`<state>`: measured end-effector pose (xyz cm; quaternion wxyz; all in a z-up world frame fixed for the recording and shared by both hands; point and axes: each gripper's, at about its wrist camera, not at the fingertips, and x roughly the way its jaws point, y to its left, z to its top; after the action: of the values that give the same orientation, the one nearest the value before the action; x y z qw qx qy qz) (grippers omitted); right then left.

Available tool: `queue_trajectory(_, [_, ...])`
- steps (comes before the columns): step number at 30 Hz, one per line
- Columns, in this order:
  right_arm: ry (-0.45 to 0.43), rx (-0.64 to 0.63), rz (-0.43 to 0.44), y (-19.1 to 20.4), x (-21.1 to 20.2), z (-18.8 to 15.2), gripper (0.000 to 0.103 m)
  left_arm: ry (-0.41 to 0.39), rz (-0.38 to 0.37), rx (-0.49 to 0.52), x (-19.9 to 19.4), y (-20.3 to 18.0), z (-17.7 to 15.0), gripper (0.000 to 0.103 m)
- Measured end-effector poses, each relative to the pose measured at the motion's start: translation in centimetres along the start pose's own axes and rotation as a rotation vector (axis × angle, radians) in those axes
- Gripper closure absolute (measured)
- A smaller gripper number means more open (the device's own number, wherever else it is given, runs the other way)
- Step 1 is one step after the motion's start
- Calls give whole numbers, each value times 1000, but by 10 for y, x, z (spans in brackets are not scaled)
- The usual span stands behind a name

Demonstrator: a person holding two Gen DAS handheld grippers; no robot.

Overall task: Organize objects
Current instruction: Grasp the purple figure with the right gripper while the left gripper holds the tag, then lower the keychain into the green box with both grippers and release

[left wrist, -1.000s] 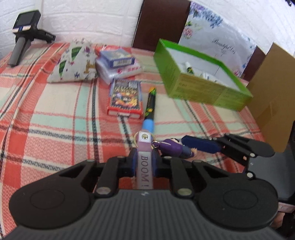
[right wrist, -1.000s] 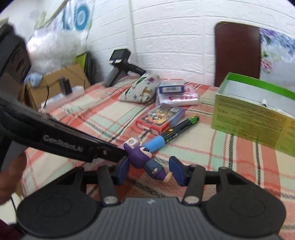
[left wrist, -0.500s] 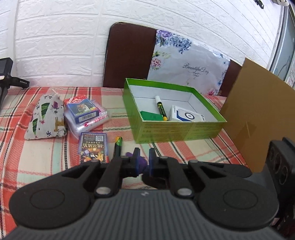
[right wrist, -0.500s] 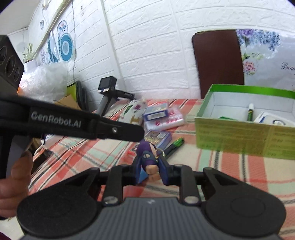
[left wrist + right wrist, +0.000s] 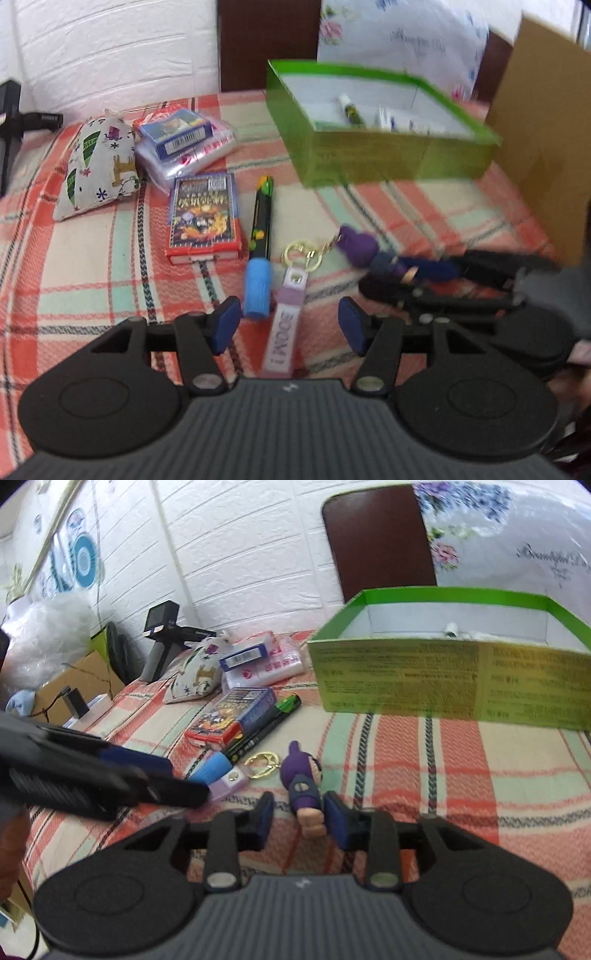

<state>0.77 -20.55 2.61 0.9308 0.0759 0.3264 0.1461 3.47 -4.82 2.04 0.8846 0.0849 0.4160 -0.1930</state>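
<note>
A keychain lies on the plaid cloth: a lilac "BOOM!" strap [image 5: 284, 332], a gold ring [image 5: 299, 254] and a purple figure [image 5: 303, 775]. My left gripper [image 5: 288, 325] is open and its jaws are opening; the strap lies between the pads without touching them. My right gripper [image 5: 300, 819] is opening too. The figure's feet sit between its pads, close to the right one, with a gap on the left. The right gripper's fingers [image 5: 491, 264] reach in from the right. Behind stands the green box [image 5: 388, 162], which holds a white marker [image 5: 349, 109].
A black marker with a blue cap [image 5: 260, 236] and a red card box [image 5: 203, 218] lie just past the keychain. Further back are a printed pouch [image 5: 96, 166] and a blue card box on a plastic packet [image 5: 177, 133]. Cardboard [image 5: 546, 129] stands at the right.
Half a second ago both grippers were shut on the keychain and held it up. Both have now opened and tipped down, and the keychain rests on the cloth.
</note>
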Motion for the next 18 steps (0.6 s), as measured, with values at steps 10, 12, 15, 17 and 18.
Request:
queue_trajectory(10, [-36,-37,28,8,-8,3,82,-11,-45,-54,-13,9,-12,85])
queue_trajectory(12, [-82,-55,28,13,-17,8,82,-63,-68,-54,-23,4,-3,85])
queue_trajectory(15, [-152,-57,20,14,-31,22,82,-137,-107,-48,-37,-1,17,85])
queue_trajectory(17, [-207,-67,-6,12,-40,35,82,-179,-113,-21,-40,-6,33,85])
queue_trajectory(18, [-236,-75,-25,11,-44,41,82,-195,-115,-7,-37,-11,42,85])
